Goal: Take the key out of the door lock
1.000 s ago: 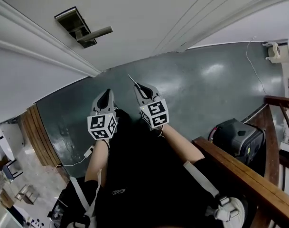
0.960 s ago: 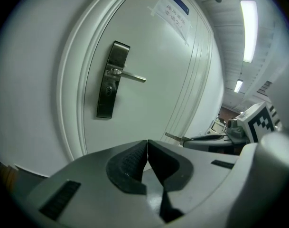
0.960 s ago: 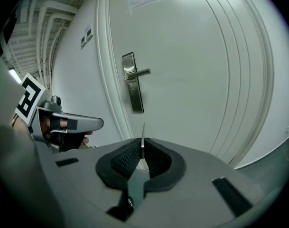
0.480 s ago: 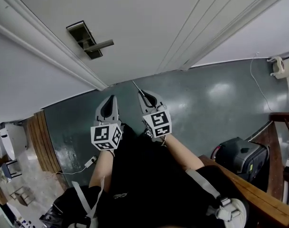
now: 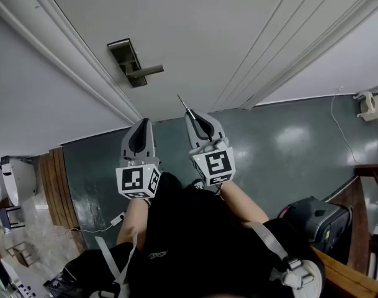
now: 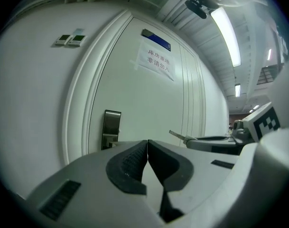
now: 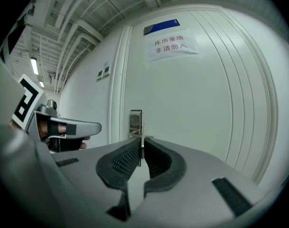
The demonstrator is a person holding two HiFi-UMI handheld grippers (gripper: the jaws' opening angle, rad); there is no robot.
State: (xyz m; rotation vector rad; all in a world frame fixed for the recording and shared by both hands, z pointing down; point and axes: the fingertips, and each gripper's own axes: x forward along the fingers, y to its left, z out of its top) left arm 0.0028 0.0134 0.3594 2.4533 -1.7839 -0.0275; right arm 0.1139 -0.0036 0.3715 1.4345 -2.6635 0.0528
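My left tongs are clenched on nothing, short of the lock. Beside them my right tongs pinch the key, out of the lock and apart from it. The door is beyond.

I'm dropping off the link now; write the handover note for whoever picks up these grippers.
The left gripper: jaws shut, empty, level with the other.
The right gripper: jaws shut on the key, blade sticking out toward the door.
The lock plate and handle: ahead, apart from both grippers, no key seen in them.
Done: key is out of the lock.
Left: probably just carry the key away or set it down.
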